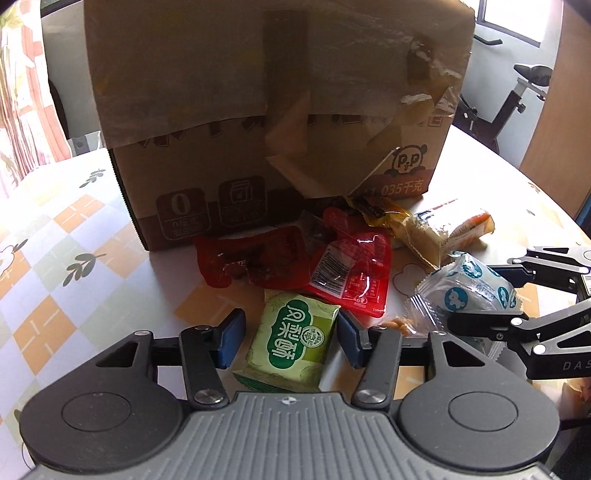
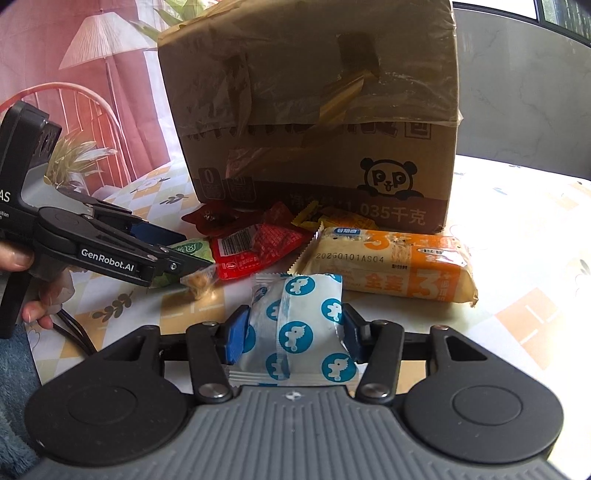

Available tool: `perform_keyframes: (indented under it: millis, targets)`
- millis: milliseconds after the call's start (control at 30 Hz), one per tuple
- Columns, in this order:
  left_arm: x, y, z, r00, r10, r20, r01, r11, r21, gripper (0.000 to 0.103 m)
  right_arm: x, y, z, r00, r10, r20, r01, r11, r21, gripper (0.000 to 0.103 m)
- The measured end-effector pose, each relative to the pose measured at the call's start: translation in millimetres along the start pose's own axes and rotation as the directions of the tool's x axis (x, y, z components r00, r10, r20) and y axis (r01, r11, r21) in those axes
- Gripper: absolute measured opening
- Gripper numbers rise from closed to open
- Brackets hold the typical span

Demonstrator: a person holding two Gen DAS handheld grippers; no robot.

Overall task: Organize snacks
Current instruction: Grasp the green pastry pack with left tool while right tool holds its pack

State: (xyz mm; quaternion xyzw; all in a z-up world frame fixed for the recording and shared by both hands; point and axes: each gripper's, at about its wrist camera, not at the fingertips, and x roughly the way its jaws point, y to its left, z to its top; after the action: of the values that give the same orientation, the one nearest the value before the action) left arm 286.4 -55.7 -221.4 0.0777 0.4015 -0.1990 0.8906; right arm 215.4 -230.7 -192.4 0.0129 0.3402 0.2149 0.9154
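While the right claw (image 2: 293, 338) is clamped on a blue-and-white packet (image 2: 299, 328), the left claw (image 1: 291, 338) straddles a green packet (image 1: 291, 341) on the bench (image 1: 110, 295). Only its right pad touches the wrapper; the other stands clear.

A table (image 1: 74, 236) under a cloth (image 2: 535, 295) checked in orange, pale green and white, with leaf motifs, fills the foreground. Daylight falls strongly on its right part. Behind, at left, hangs a pink-red curtain (image 2: 125, 85) printed with a floor lamp; a red chair back (image 2: 92, 110) and a potted plant (image 2: 74, 155) stand before it. At right, an exercise bike (image 1: 517, 96) stands below a window (image 1: 517, 18), beside a wooden panel (image 1: 561, 110). A grey marbled wall (image 2: 517, 92) closes the far side.
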Motion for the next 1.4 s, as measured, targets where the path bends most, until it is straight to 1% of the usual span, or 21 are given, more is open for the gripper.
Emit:
perform_keyframes:
  millis: [33, 67, 133, 267, 433, 600, 767, 800, 867, 1000, 1133, 1200, 1267, 1400]
  targets:
    - [-1, 0, -1, 1.000, 0.006, 0.000, -0.006, 1.000, 0.000, 0.047, 0, 0, 0, 1.000, 0.000, 0.000, 0.000, 1.000, 0.000, 0.054]
    - [-3, 0, -2, 1.000, 0.006, 0.000, -0.006, 1.000, 0.002, 0.044, 0, 0, 0, 1.000, 0.000, 0.000, 0.000, 1.000, 0.000, 0.054]
    - [-9, 3, -6, 1.000, 0.011, 0.008, -0.011, 1.000, -0.009, 0.042, 0, 0, 0, 1.000, 0.000, 0.000, 0.000, 1.000, 0.000, 0.054]
    - [-15, 9, -13, 1.000, 0.021, 0.012, -0.021, 0.998, -0.063, 0.042, 0, 0, 0, 1.000, 0.000, 0.000, 0.000, 1.000, 0.000, 0.054]
    - [-19, 10, -17, 0.999, 0.039, 0.013, -0.038, 0.996, -0.086, 0.042, 0, 0, 0, 1.000, 0.000, 0.000, 0.000, 1.000, -0.001, 0.054]
    - [-18, 9, -19, 0.999, 0.043, 0.020, -0.041, 0.996, -0.077, 0.042, 0, 0, 1, 1.000, -0.004, -0.005, 0.004, 1.000, 0.000, 0.054]
    - [-18, 8, -20, 0.999, 0.049, 0.024, -0.047, 0.997, -0.064, 0.042, -2, 8, 2, 0.999, -0.043, -0.026, 0.042, 0.999, -0.034, 0.056]
    - [-17, 8, -20, 0.999, 0.048, 0.023, -0.047, 0.997, -0.065, 0.042, -4, 9, 3, 0.999, -0.047, -0.023, 0.046, 0.998, -0.036, 0.057]
    - [-16, 8, -19, 0.999, 0.050, 0.021, -0.049, 0.997, -0.057, 0.044, -9, 11, 4, 0.999, -0.041, -0.009, 0.040, 0.999, -0.034, 0.065]
    - [-13, 8, -15, 0.999, 0.048, 0.017, -0.047, 0.998, -0.046, 0.044, -15, 12, 5, 0.999, -0.046, -0.001, 0.045, 0.998, -0.031, 0.066]
    - [-16, 11, -17, 0.999, 0.035, 0.021, -0.034, 0.997, -0.072, 0.041, -9, 9, 6, 0.998, -0.060, -0.027, 0.059, 0.998, -0.017, 0.065]
    - [-19, 13, -19, 0.999, 0.029, 0.026, -0.026, 0.995, -0.093, 0.041, -5, 10, 5, 0.997, -0.066, -0.045, 0.065, 0.998, -0.025, 0.059]
    - [-24, 13, -20, 0.999, 0.022, 0.041, -0.018, 0.994, -0.104, 0.041, -4, 11, 4, 0.997, -0.062, -0.051, 0.061, 0.998, -0.022, 0.056]
    - [-32, 11, -19, 0.998, 0.003, 0.066, 0.004, 0.994, -0.109, 0.041, -8, 14, 4, 0.997, -0.052, -0.050, 0.051, 0.998, -0.030, 0.054]
